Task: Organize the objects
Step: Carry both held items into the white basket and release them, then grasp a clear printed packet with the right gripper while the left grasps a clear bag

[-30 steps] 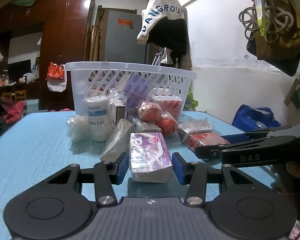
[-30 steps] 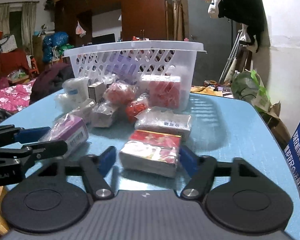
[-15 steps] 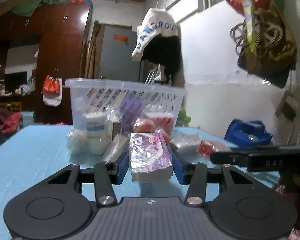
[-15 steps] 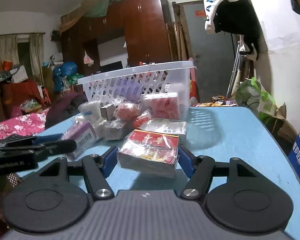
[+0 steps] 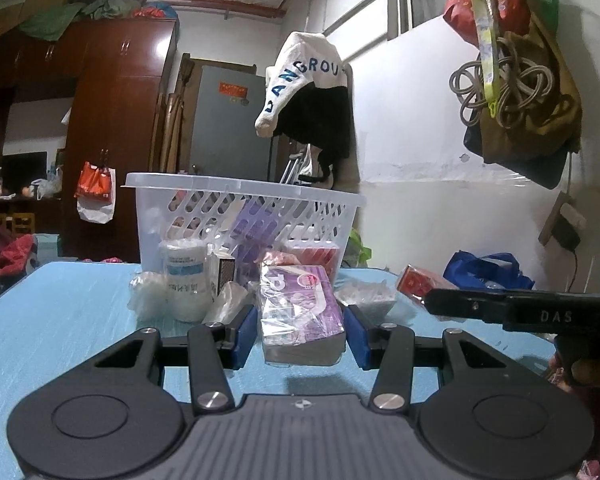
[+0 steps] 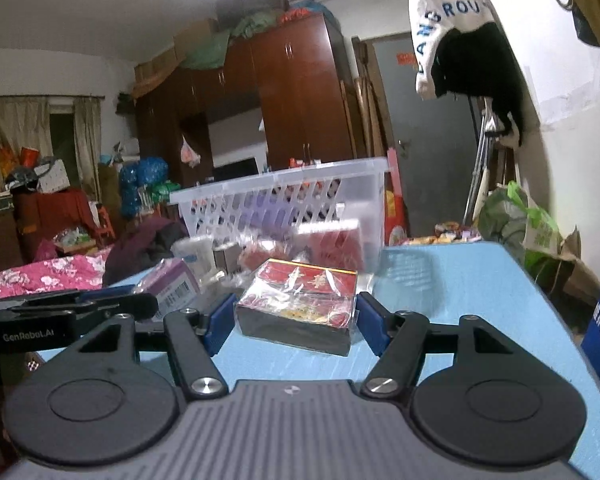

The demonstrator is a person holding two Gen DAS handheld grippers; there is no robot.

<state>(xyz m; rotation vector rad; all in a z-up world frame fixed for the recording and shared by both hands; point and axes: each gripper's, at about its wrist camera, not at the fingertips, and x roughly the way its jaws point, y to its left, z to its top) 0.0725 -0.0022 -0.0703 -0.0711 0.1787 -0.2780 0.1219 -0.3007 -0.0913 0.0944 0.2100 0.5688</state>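
In the left wrist view my left gripper [image 5: 302, 332] is shut on a purple wrapped pack [image 5: 300, 312], held just above the blue table [image 5: 60, 320]. In the right wrist view my right gripper [image 6: 296, 320] is shut on a red box in clear wrap [image 6: 304, 300], also clear of the table top. A white slotted basket [image 5: 240, 184] stands behind both, holding purple and red packs. The right gripper [image 5: 500, 308] shows at the right of the left view with the red box [image 5: 420, 284]. The left gripper [image 6: 80, 304] with the purple pack [image 6: 172, 284] shows at the left of the right view.
In front of the basket [image 6: 280, 176] lie a white roll [image 5: 184, 280], a small dark box [image 5: 224, 272], red wrapped items [image 6: 260, 256] and a clear bag [image 5: 364, 296]. A wall with hanging bags [image 5: 520, 100] runs along the right. The table edge [image 6: 540, 280] is near the right gripper.
Both grippers have lifted their packs off the table and tilted upward, so more of the room above the basket shows. The right gripper has also swung sideways.
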